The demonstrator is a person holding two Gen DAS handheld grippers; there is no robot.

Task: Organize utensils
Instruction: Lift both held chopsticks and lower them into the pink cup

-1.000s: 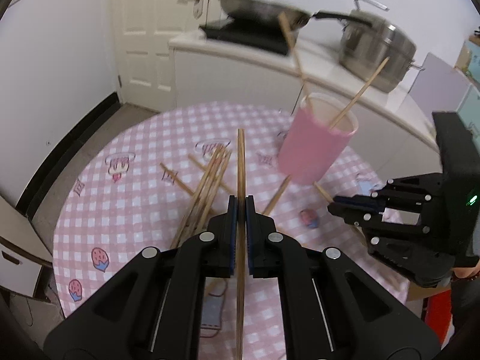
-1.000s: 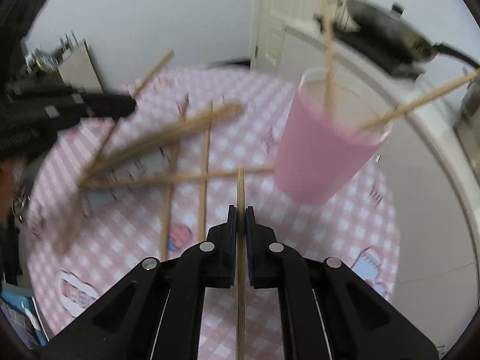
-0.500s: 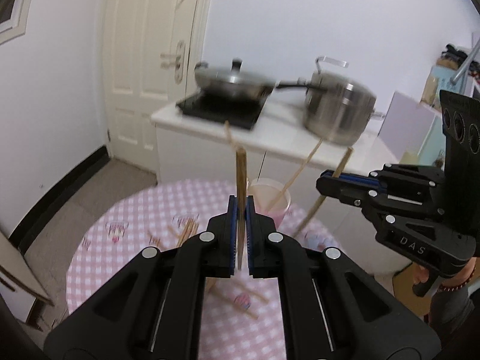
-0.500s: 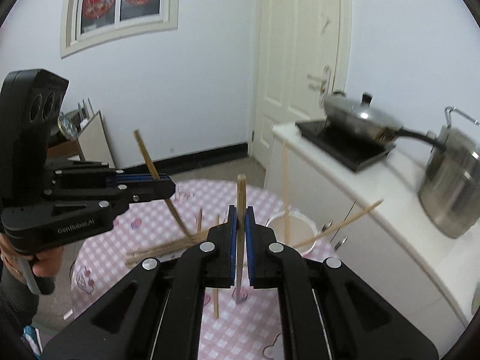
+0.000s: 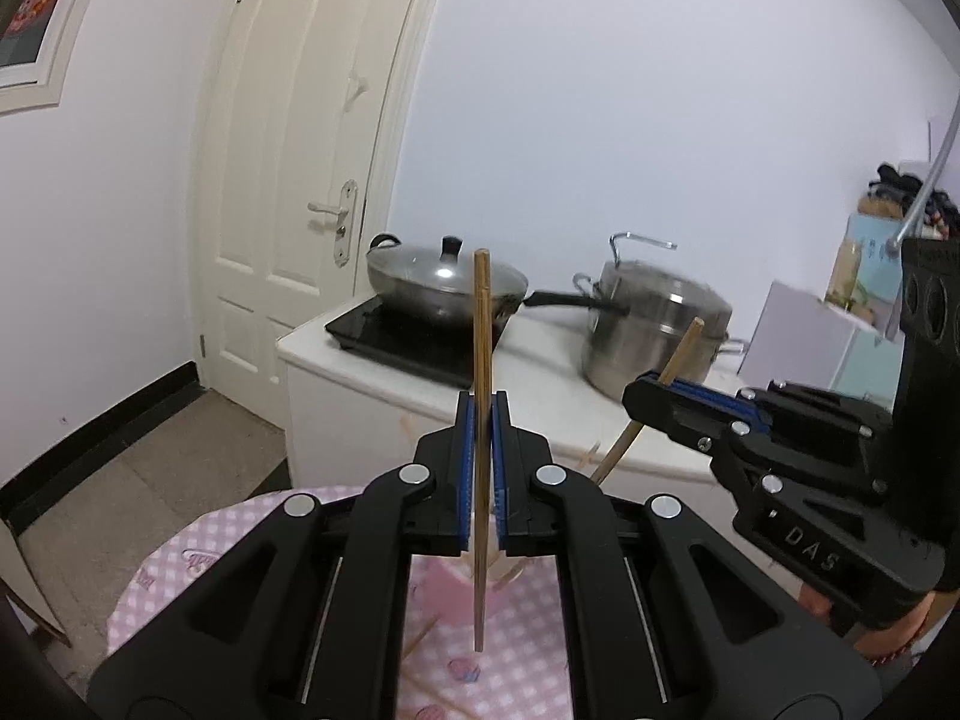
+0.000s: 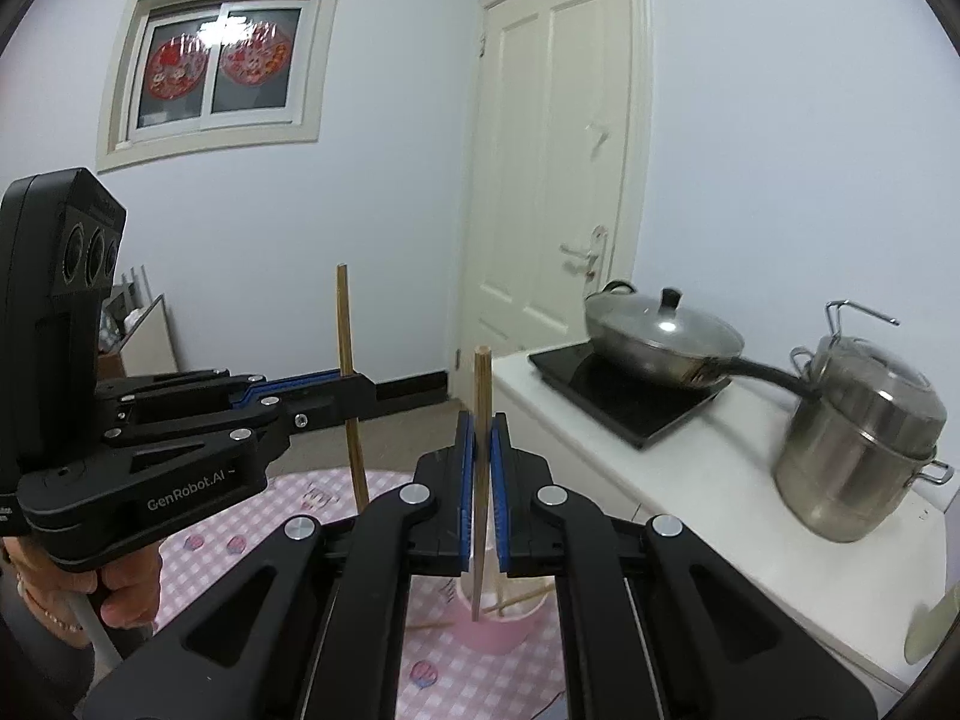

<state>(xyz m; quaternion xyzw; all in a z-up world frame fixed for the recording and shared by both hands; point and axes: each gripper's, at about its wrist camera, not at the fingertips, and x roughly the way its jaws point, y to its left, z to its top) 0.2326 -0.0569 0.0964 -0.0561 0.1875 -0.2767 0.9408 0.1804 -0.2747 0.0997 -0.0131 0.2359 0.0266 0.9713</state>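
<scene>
My left gripper (image 5: 483, 420) is shut on one wooden chopstick (image 5: 482, 312), held upright high above the pink checked table (image 5: 198, 570). To its right, my right gripper (image 5: 636, 402) is shut on a second chopstick (image 5: 684, 348) that leans. In the right wrist view that gripper (image 6: 482, 420) clamps its chopstick (image 6: 482, 378) above the pink cup (image 6: 504, 633), which has chopsticks leaning in it. The left gripper (image 6: 360, 387) is at the left with its chopstick (image 6: 344, 318). The black fingers hide most of the cup in the left wrist view.
Behind the table a white counter (image 6: 708, 480) carries a black hob (image 6: 624, 396), a lidded wok (image 6: 660, 336) and a steel pot (image 6: 858, 456). A white door (image 5: 300, 180) and a window (image 6: 216, 66) are beyond. A hand (image 6: 129, 594) grips the left handle.
Both grippers have risen and tilted up with their chopsticks still clamped. The table, loose chopsticks and cup have dropped to the bottom of both views.
</scene>
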